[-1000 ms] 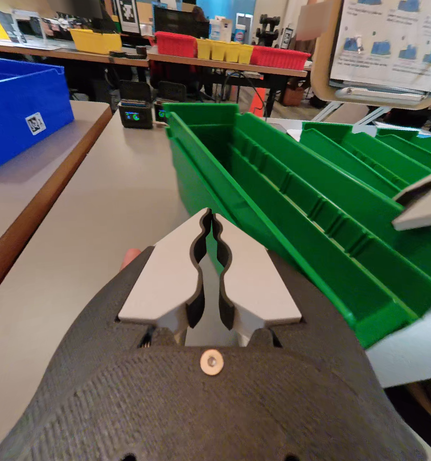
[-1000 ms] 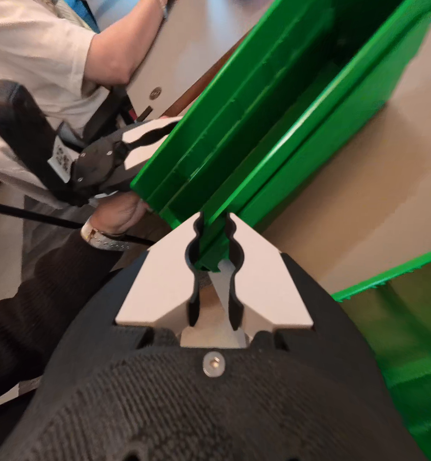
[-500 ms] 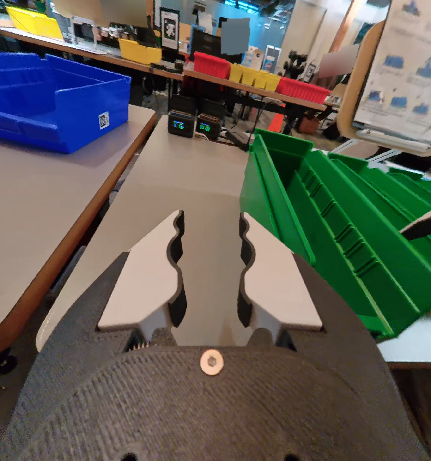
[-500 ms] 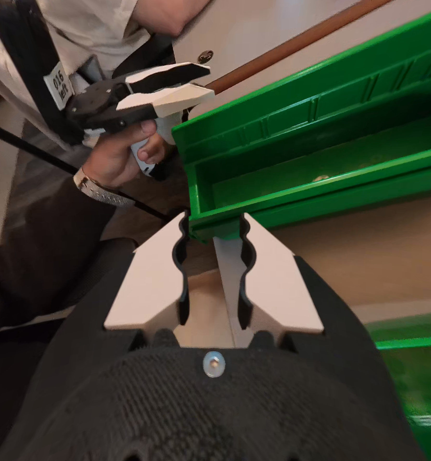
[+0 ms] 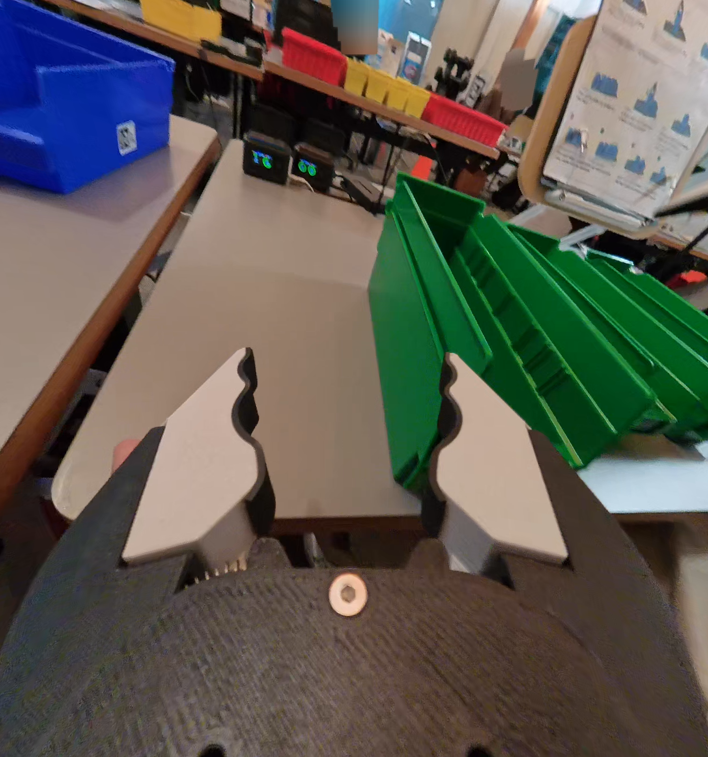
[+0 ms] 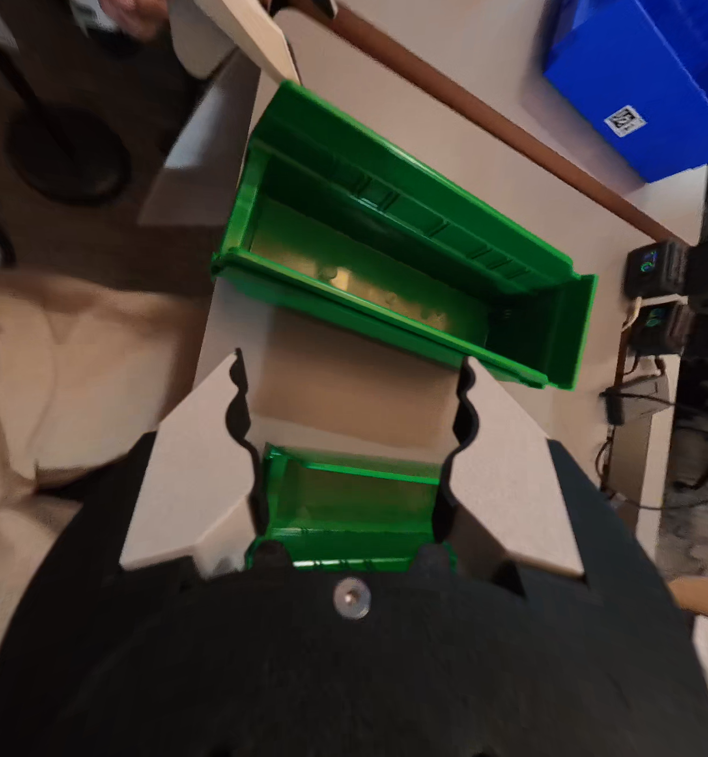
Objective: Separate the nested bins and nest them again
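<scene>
Both tongs gape, gripping nothing: the left tongs beside the long green bins on the grey worktop, the right tongs above them. A blue bin sits on the neighbouring table, two small black devices at the worktop's far end.

— Bins on the near table? 
— A nested pair of bins is set on its right part, one seated inside the other, its near end close to the table's front edge. More bins are laid just to the right of it, side by side.

— Behind them? 
— Two small display units are placed at the table's far edge, left of the pair's far end.

— Left side? 
— A second table is separated by a narrow gap; a large bin is set on it, toward the back.

— From above? 
— Another bin's end is seen nearer than the nested pair, bare tabletop between them.
</scene>
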`<state>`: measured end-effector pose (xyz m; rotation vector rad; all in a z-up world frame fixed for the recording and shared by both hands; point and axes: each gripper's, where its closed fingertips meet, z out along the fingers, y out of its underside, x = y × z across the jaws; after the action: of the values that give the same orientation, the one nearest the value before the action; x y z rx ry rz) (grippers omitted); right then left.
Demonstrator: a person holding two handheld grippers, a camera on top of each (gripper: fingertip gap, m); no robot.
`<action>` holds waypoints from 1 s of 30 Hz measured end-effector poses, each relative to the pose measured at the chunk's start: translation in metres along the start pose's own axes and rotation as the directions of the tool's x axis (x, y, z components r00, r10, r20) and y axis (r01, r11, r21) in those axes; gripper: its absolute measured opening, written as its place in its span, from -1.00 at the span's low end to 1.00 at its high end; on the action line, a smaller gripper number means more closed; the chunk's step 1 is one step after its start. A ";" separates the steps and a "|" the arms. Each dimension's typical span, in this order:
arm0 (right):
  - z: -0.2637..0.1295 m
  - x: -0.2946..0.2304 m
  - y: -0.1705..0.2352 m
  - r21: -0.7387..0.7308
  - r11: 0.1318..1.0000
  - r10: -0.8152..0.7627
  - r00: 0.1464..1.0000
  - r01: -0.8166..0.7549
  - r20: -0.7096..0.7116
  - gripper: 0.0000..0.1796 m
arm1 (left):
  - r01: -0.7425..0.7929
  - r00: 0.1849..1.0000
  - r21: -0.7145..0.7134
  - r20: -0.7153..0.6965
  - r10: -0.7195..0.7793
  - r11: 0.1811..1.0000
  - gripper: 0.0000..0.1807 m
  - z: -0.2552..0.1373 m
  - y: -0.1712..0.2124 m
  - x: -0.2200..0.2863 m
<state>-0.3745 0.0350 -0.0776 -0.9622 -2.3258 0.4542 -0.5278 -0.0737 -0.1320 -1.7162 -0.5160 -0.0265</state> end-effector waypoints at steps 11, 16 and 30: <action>0.044 -0.014 -0.019 -0.148 0.739 -0.612 0.747 0.657 0.261 0.34 | 0.001 0.990 -0.098 -0.137 -0.015 0.995 0.03 -0.049 0.048 0.051; 0.072 0.002 -0.026 -0.250 0.525 -0.723 0.581 0.814 0.374 0.34 | -0.154 0.987 -0.194 -0.075 0.142 0.969 0.26 -0.026 0.076 0.080; 0.097 0.004 -0.044 -0.275 0.262 -0.781 0.370 0.925 0.503 0.33 | -0.151 0.988 -0.196 -0.048 0.144 0.969 0.46 0.012 0.089 0.078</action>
<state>-0.4607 -0.0011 -0.1294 0.4065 -2.8375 -0.6176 -0.4300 -0.0476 -0.1943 -1.9438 -0.3695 0.0001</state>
